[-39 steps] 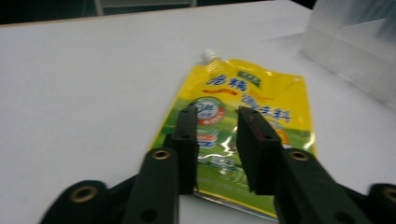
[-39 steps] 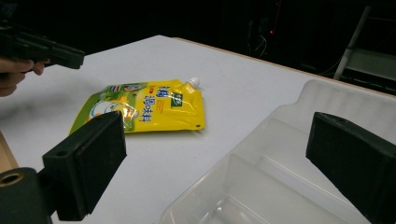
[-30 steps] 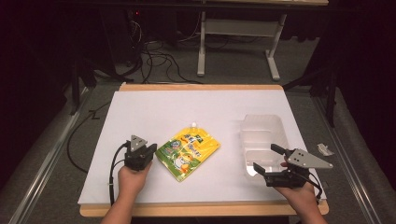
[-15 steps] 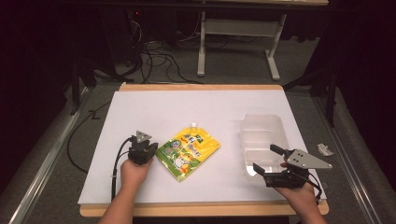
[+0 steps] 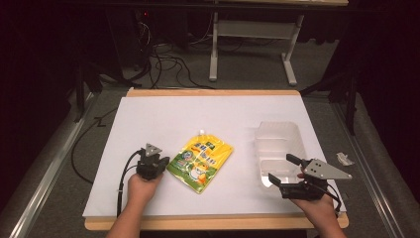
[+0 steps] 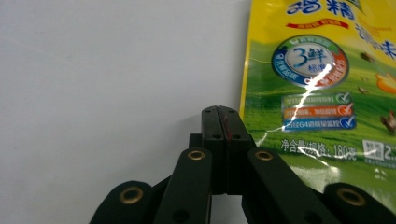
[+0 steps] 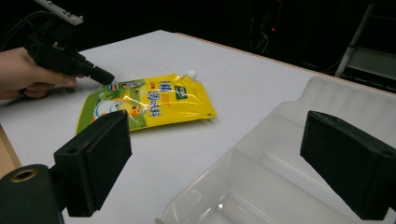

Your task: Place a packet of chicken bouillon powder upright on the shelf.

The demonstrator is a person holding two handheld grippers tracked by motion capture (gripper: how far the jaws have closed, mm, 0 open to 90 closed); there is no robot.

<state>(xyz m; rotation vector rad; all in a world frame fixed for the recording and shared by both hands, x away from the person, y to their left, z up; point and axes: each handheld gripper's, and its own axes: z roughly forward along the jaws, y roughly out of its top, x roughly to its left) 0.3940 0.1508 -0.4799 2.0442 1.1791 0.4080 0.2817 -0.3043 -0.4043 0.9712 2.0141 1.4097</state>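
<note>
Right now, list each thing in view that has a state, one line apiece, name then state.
left tongs: shut, tips at the pouch's edge, not visibly gripping it.
right tongs: wide open, hovering at the container's near end.
yellow spouted pouch: lying flat on the table, cap on.
clear plastic container: upright, open, empty.
</note>
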